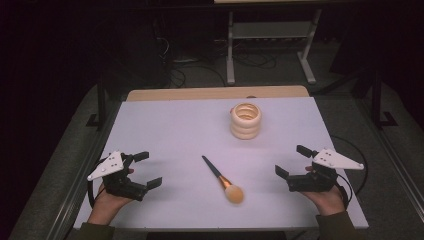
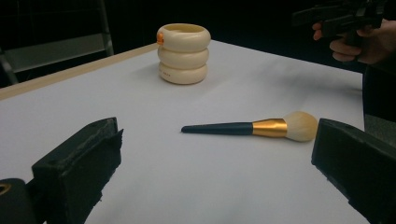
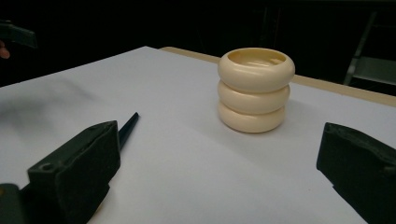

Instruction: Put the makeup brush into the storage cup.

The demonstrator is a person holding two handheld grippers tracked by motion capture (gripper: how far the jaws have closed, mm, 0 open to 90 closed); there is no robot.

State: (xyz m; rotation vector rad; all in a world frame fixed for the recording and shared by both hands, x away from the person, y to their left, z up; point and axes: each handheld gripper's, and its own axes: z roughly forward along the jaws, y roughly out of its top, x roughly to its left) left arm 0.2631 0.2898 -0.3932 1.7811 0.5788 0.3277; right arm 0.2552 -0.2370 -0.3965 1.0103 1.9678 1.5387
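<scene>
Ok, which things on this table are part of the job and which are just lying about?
Part of the job, judging by what lies between the hands:
- makeup brush, flat on the table, untouched
- cream ribbed holder, upright, beyond the brush
- left tool and right tool, both open and empty

Just lying about:
- cables and a white frame on the floor beyond the table

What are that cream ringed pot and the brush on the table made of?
The pot looks like glazed ceramic or smooth plastic: three bulging rings with a soft even sheen. I can't tell which. The brush has a dark matte handle, likely plastic or painted wood, a shiny gold collar that looks like metal, and fluffy pale bristles.
</scene>
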